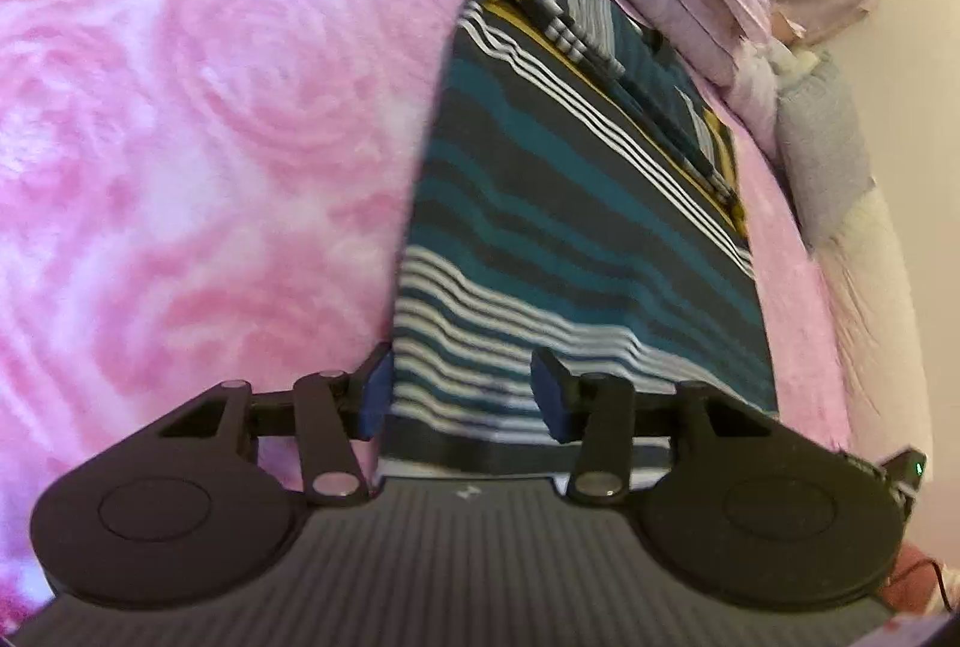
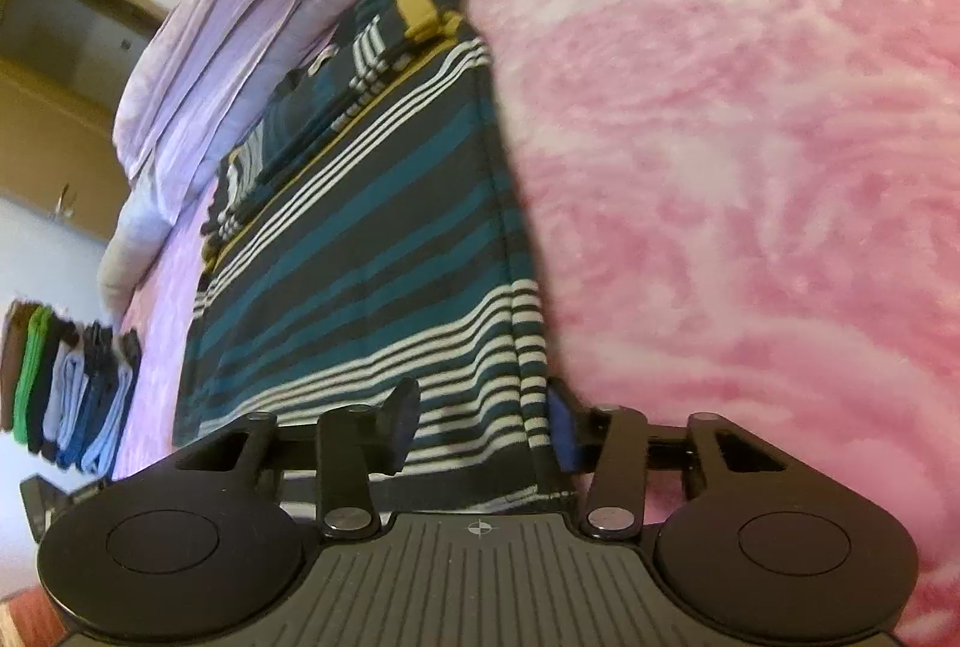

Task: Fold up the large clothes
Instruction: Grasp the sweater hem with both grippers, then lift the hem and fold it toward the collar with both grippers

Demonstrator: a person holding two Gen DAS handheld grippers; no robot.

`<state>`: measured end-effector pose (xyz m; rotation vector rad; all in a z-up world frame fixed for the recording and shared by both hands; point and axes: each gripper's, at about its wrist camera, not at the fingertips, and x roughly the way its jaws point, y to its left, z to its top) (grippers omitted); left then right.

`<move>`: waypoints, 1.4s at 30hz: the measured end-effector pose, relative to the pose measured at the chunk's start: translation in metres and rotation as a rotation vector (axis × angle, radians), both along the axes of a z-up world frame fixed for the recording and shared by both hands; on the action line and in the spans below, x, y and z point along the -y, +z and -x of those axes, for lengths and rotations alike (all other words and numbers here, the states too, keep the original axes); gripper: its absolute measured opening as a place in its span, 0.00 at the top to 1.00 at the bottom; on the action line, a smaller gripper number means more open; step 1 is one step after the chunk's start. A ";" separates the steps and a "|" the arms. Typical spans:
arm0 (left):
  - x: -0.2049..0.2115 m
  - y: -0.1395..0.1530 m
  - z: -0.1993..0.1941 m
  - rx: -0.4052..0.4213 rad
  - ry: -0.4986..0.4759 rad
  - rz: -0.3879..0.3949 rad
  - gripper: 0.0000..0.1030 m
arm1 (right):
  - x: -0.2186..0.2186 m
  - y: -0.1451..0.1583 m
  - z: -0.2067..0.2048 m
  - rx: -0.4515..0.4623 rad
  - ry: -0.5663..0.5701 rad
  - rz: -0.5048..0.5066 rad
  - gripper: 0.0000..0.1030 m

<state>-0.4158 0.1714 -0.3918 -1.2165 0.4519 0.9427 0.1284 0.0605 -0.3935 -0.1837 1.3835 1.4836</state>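
While no writing is legible, left tool (image 1: 462,398) and right tool (image 2: 483,428) straddle the striped garment (image 1: 576,239), unclenched.

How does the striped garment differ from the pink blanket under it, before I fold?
The striped garment has straight teal, black and white bands with mustard at the far end; the pink blanket shows swirling rose shapes. The garment is a narrow strip lying on top; the blanket spreads wide on both sides of it. The garment looks smooth, the blanket fluffy. Both lie flat on the bed.
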 end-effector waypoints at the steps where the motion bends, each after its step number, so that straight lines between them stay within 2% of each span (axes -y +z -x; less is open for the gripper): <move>1: 0.002 -0.002 0.000 0.006 -0.013 0.007 0.65 | 0.005 -0.001 -0.002 -0.020 0.008 0.006 0.61; 4: 0.017 -0.004 0.009 0.038 -0.020 0.026 0.70 | 0.019 -0.005 -0.006 -0.095 0.028 0.040 0.65; 6: 0.024 -0.008 0.013 0.073 -0.023 0.061 0.73 | 0.024 -0.008 -0.003 -0.110 0.062 0.056 0.69; 10: 0.016 -0.015 0.014 0.109 -0.007 0.064 0.73 | 0.019 -0.015 -0.010 -0.179 -0.009 0.045 0.70; 13: 0.006 -0.016 0.008 0.106 -0.025 0.055 0.73 | 0.005 -0.017 -0.007 -0.168 -0.007 0.031 0.74; 14: 0.005 -0.016 0.006 0.095 -0.039 0.051 0.75 | 0.002 -0.017 -0.006 -0.164 -0.003 0.031 0.77; 16: 0.006 -0.014 0.004 0.066 -0.055 0.044 0.87 | 0.000 -0.016 -0.004 -0.128 0.007 0.052 0.94; 17: 0.008 -0.014 0.004 0.048 -0.060 0.049 0.94 | 0.000 -0.015 -0.005 -0.129 0.010 0.055 0.95; 18: 0.010 -0.012 0.005 0.042 -0.062 0.039 0.94 | 0.001 -0.014 -0.005 -0.131 0.012 0.060 0.96; 23: 0.021 0.008 -0.004 -0.016 -0.089 -0.048 0.95 | 0.011 0.007 -0.002 -0.126 0.040 0.018 0.96; 28: 0.034 0.039 0.006 0.008 -0.097 -0.111 0.95 | 0.026 0.036 -0.004 -0.157 0.052 -0.047 0.97; 32: 0.053 0.062 0.010 0.002 -0.114 -0.127 0.95 | 0.054 0.048 -0.004 -0.174 0.066 -0.031 0.97; 36: 0.096 0.068 0.026 -0.010 -0.089 -0.059 0.95 | 0.104 0.046 0.000 -0.226 0.036 0.051 0.97; 42: 0.186 0.067 0.043 -0.028 0.016 0.091 0.95 | 0.187 0.043 0.016 -0.308 -0.009 0.236 0.97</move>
